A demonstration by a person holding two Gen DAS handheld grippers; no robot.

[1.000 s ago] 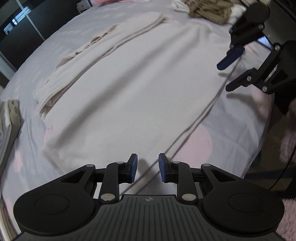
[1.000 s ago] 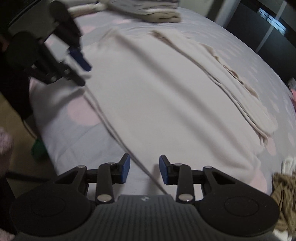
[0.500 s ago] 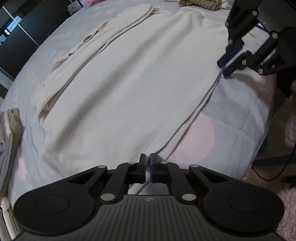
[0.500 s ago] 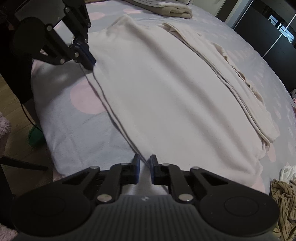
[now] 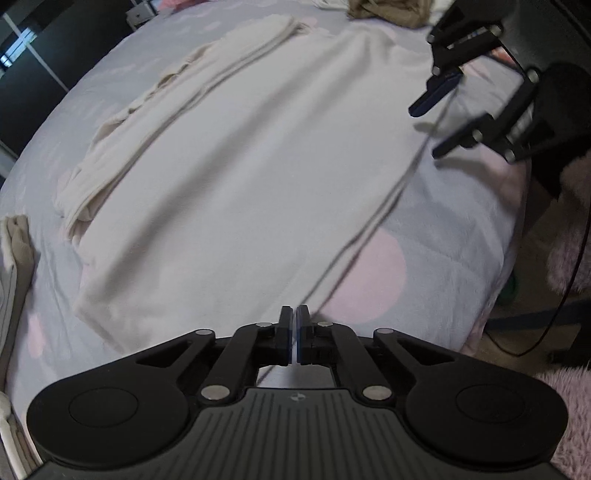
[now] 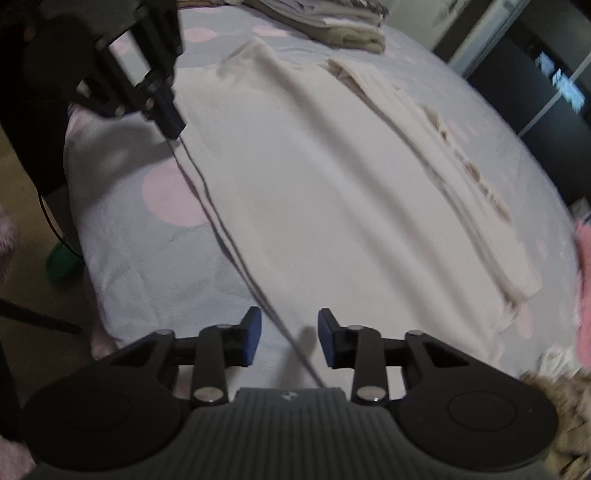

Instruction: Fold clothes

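On the polka-dot bedspread (image 5: 443, 236) a cream garment (image 5: 258, 166) lies spread flat, its sleeve folded in along the 10 o'clock side. Left gripper (image 5: 294, 325), at 6 o'clock in its own view, has jaws all but closed and easing apart at the garment's near edge; whether cloth is pinched cannot be told. Right gripper (image 6: 289, 334) jaws are opening, the hem between them, pads clear of it.

A home bedroom: ahead of the tongs spreads a bed under a grey, pink-dotted bedsheet (image 5: 424, 236), folded laundry (image 6: 332, 26) at its far edge, dark wardrobe doors (image 6: 546, 85) beyond.
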